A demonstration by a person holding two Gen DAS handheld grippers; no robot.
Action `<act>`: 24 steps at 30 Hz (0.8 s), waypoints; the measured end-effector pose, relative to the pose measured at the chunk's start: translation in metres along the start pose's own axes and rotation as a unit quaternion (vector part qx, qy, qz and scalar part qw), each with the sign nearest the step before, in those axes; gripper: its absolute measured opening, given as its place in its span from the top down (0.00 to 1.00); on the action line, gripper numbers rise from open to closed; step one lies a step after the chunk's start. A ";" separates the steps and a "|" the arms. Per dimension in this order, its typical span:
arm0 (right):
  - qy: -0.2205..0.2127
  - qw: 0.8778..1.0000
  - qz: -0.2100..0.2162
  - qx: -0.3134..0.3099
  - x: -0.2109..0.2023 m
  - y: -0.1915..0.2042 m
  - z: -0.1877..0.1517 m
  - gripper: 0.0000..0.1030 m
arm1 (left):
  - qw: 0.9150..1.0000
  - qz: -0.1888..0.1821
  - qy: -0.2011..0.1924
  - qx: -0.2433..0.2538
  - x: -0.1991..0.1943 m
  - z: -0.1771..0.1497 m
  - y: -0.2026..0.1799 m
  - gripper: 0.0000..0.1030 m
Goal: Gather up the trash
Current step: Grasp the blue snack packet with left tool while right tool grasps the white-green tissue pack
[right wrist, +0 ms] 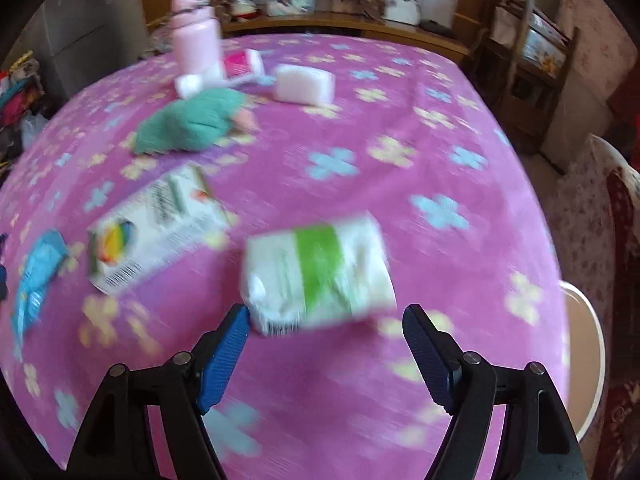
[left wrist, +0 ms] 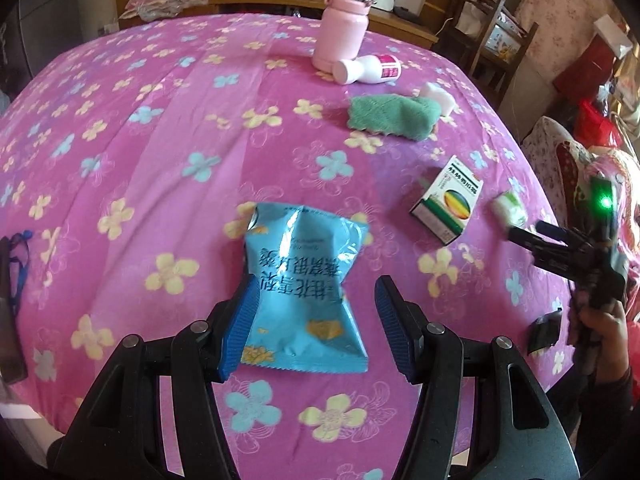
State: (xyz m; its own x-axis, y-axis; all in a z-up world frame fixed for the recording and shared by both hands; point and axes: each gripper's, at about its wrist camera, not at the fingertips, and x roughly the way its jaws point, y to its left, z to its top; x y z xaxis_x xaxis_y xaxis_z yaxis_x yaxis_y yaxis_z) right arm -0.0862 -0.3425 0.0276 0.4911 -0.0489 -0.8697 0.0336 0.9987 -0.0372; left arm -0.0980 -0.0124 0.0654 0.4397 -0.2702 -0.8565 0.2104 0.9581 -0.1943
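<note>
A blue snack wrapper (left wrist: 304, 284) lies on the pink flowered tablecloth (left wrist: 160, 152). My left gripper (left wrist: 314, 300) is open, its blue pads on either side of the wrapper's lower half. A white and green tissue pack (right wrist: 320, 272) lies just ahead of my open right gripper (right wrist: 326, 316), whose left pad touches its corner; the view is blurred. The pack (left wrist: 510, 208) and the right gripper (left wrist: 516, 234) also show in the left wrist view. A white medicine box (left wrist: 450, 200) lies between wrapper and pack, also in the right wrist view (right wrist: 156, 228).
A pink flask (left wrist: 342, 26), a lying white bottle (left wrist: 368, 70), a green cloth (left wrist: 394, 116) and a white block (left wrist: 438, 98) sit at the far side. A white bin rim (right wrist: 588, 344) shows beyond the table's right edge. A chair (left wrist: 500, 48) stands behind.
</note>
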 end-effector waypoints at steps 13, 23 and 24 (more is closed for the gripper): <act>-0.016 0.983 0.084 0.165 -0.016 -0.070 0.007 0.20 | 0.999 -0.023 0.013 -0.037 0.014 -0.003 0.005 0.39; 0.012 0.988 0.059 0.143 0.021 -0.026 0.035 0.19 | 0.999 0.045 -0.001 0.002 0.037 0.001 -0.008 0.37; 0.011 0.989 0.053 0.135 0.022 -0.024 0.034 0.19 | 0.999 0.051 0.001 0.002 0.040 0.002 -0.007 0.37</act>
State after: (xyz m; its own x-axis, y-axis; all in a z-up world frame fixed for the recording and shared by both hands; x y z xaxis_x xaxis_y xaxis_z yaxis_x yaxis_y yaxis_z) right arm -0.0467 -0.3679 0.0260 0.4858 0.0583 -0.8721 0.2152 0.9591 0.1839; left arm -0.0804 -0.0304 0.0337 0.4570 -0.1719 -0.8727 0.1691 0.9800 -0.1045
